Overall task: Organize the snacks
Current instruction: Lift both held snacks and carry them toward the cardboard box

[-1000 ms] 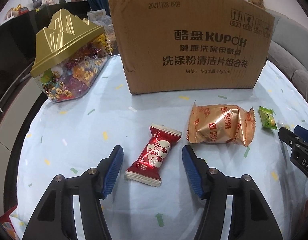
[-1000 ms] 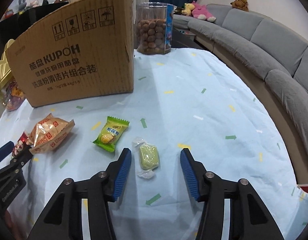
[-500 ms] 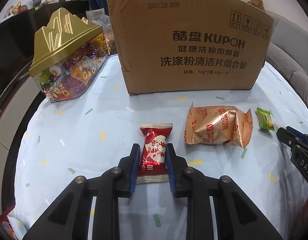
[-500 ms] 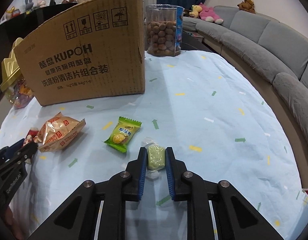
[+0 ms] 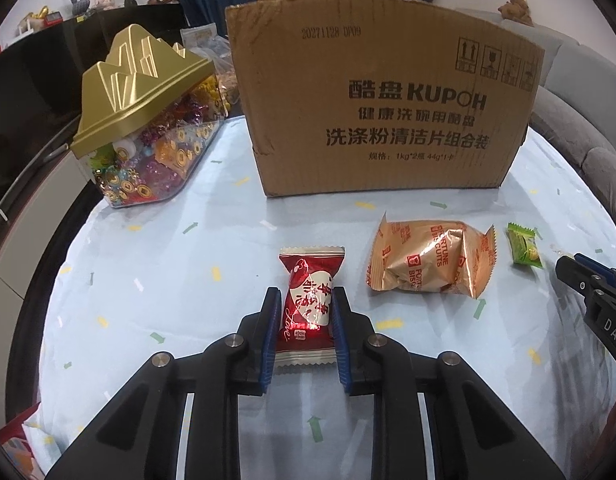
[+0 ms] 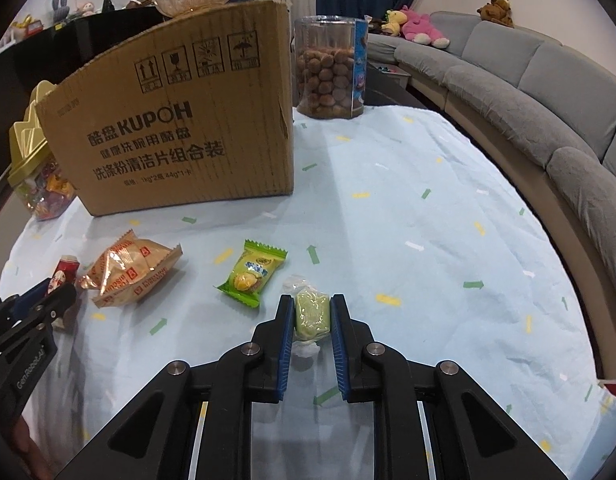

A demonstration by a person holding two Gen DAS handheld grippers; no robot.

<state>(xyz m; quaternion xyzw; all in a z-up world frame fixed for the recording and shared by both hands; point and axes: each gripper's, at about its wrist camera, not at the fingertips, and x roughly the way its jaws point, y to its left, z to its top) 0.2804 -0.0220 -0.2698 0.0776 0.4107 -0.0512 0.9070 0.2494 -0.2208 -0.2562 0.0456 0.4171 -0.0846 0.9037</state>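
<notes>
A red wrapped candy lies on the light blue tablecloth, and my left gripper is shut on it, blue pads pressing both sides. In the right wrist view a pale green candy in clear wrap sits between the pads of my right gripper, which is shut on it. Between the two lie a gold fortune biscuit packet and a small green packet. A brown cardboard box stands upright behind them.
A gold-lidded clear box of wrapped sweets stands at the back left. A clear jar of brown balls stands to the right of the cardboard box. A grey sofa curves along the table's right side.
Both grippers stood open astride their candies a second ago; both have since shut on them. The red candy turned straighter between the left pads.
</notes>
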